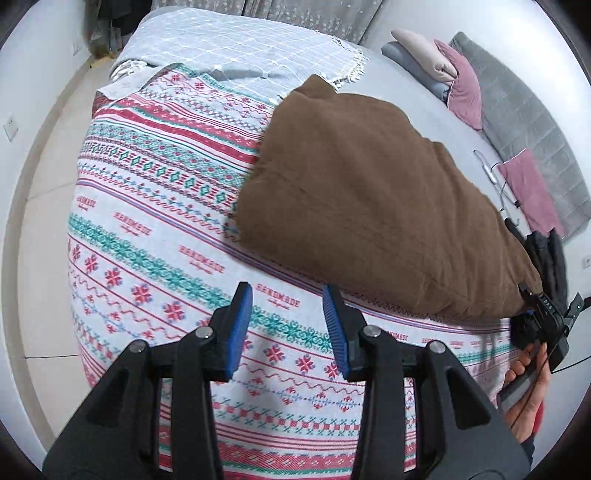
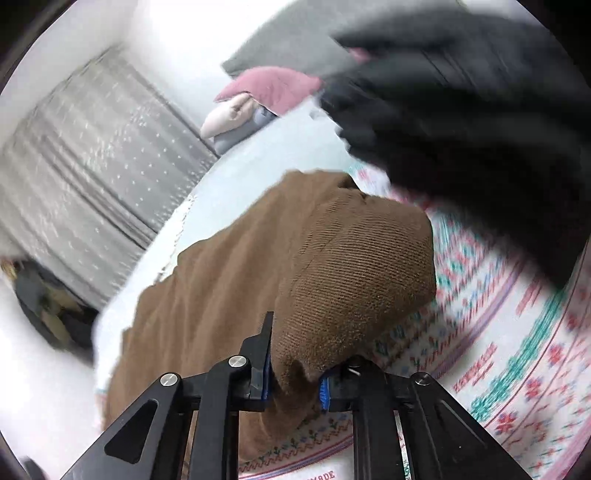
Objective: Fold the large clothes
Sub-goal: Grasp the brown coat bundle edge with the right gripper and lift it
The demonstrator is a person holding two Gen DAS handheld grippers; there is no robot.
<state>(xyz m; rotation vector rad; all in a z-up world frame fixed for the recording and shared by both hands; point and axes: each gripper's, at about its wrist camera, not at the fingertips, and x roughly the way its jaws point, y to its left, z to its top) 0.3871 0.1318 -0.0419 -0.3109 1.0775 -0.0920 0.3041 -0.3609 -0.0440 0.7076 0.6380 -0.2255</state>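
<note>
Bed (image 1: pixel 424 110) fills both views, plain pale sheet toward the head end. Patterned blanket (image 1: pixel 155 236) in red, teal and white bands covers the near part, repeated "HANDMADE" lettering on it. Pale checked throw (image 1: pixel 236 48) with a fringed edge lies beyond the blanket, near the grey curtain (image 1: pixel 295 14).

Brown garment (image 1: pixel 354 192) lies on the patterned blanket, folded into a thick wedge, far corner overlapping the fringed edge of the checked throw. Right wrist view shows its near corner (image 2: pixel 354 273) raised off the blanket, ribbed knit texture visible.

Grey quilted headboard (image 1: pixel 524 122) along the right of the bed. Pink cushions (image 1: pixel 465 88) and a beige-grey stack of pillows (image 1: pixel 417 51) against it. Dark clothes (image 1: pixel 550 258) lie just past the brown garment's near-right end; in the right wrist view they are a big black blur (image 2: pixel 480 122). A thin white clothes hanger (image 1: pixel 495 177) rests on the sheet near the lower pink cushion.

Left gripper (image 1: pixel 288 325) hangs above the blanket, blue pads apart, nothing between them, clear of the brown garment.

Right gripper (image 2: pixel 293 373) is clamped on the brown garment: fabric bunched between the two blue pads, both pressing on it. In the left wrist view the right gripper body (image 1: pixel 543 325) sits at the garment's near-right corner, a hand (image 1: pixel 524 391) on its handle.
</note>
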